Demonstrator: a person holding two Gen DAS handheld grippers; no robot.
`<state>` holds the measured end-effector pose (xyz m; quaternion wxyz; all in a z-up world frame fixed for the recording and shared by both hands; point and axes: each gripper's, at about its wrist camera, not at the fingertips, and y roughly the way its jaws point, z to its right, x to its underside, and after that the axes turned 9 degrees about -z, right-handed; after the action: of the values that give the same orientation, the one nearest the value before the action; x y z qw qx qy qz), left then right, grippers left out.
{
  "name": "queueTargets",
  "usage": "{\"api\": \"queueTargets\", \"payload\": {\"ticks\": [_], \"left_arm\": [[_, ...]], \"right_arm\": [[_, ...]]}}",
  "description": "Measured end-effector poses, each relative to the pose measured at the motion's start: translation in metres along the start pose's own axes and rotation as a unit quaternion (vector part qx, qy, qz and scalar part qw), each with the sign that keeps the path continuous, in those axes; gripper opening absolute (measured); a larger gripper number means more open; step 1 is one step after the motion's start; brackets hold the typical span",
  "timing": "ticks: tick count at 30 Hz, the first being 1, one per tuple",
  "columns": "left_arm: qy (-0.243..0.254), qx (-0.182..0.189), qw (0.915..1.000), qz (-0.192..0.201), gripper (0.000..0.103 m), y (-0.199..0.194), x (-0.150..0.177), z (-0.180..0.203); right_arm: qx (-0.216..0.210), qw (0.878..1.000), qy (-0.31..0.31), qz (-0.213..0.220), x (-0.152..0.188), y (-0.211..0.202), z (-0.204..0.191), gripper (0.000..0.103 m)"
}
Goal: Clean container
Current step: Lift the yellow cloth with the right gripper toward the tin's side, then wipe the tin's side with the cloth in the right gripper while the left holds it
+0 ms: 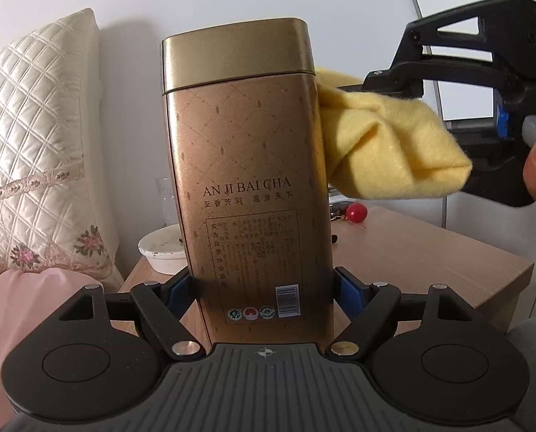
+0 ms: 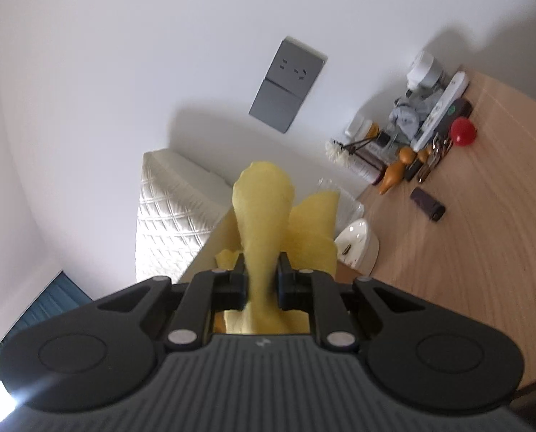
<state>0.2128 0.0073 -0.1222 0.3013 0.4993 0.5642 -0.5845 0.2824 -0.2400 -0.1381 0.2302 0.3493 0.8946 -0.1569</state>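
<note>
A tall gold tea tin (image 1: 246,165) with a gold lid and "AN JI BAI CHA" lettering stands upright in the left wrist view. My left gripper (image 1: 264,288) is shut on its lower part, one blue pad on each side. My right gripper (image 2: 262,284) is shut on a folded yellow cloth (image 2: 264,216). In the left wrist view the cloth (image 1: 386,136) presses against the tin's upper right side, just below the lid, with the right gripper behind it at the right. The tin's far side is hidden.
A wooden bedside table (image 1: 429,259) lies below. A white dish (image 1: 163,248) and a red ball (image 1: 356,212) sit on it. Small clutter (image 2: 422,133) lines its wall edge. A quilted cream pillow (image 1: 34,144) is at the left. A grey wall socket (image 2: 287,84) is above.
</note>
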Motion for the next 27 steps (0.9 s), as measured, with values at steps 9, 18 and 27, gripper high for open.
{"api": "queueTargets", "payload": {"ticks": [9,18,27], "left_arm": [[0.006,-0.004,1.0,0.003,0.082,0.0,0.002,0.001],[0.005,-0.01,0.9999,0.001,0.082,0.0,0.002,0.002],[0.008,-0.006,0.9999,0.005,0.082,-0.006,0.018,0.002]], "right_arm": [[0.018,0.999,0.034,-0.016,0.007,0.0,0.018,0.019],[0.004,0.998,0.058,-0.009,0.004,0.0,0.012,0.017],[0.003,0.998,0.058,-0.001,0.014,-0.003,0.021,0.017]]}}
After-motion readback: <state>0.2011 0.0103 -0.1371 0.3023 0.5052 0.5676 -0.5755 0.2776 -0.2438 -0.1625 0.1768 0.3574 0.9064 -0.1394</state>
